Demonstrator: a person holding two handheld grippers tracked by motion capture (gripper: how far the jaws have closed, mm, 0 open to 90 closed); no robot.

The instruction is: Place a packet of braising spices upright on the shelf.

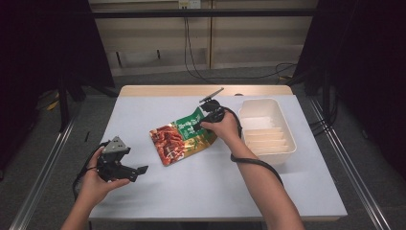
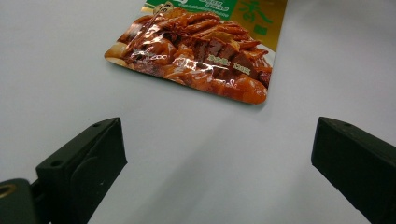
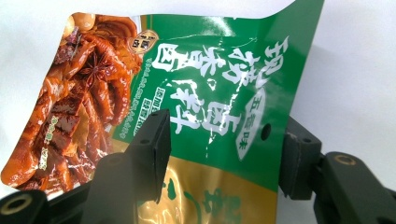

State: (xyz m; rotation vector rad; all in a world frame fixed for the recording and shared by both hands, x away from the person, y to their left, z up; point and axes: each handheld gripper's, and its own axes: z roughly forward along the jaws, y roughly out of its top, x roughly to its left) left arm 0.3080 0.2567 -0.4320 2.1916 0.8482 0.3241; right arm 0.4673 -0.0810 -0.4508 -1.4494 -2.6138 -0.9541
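Pinching the green end of the food packet (image 1: pixel 184 137) in the table's (image 1: pixel 143 191) middle, the right gripper (image 3: pixel 219 144) tilts it up, likely to carry it. The left gripper (image 1: pixel 125 168) waits near the front-left corner, jaws spread wide.

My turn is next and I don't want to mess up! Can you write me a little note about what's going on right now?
Right gripper: jaws around the green end of the food packet, one on each side; whether it is fully pinched is unclear.
Left gripper: open, holding nothing, resting low over the table and pointing at the packet's red end.
White tray: to the right of the packet.
Done: the packet is reached and its green end looks slightly raised.
Left: probably moving the packet, perhaps to the tray.
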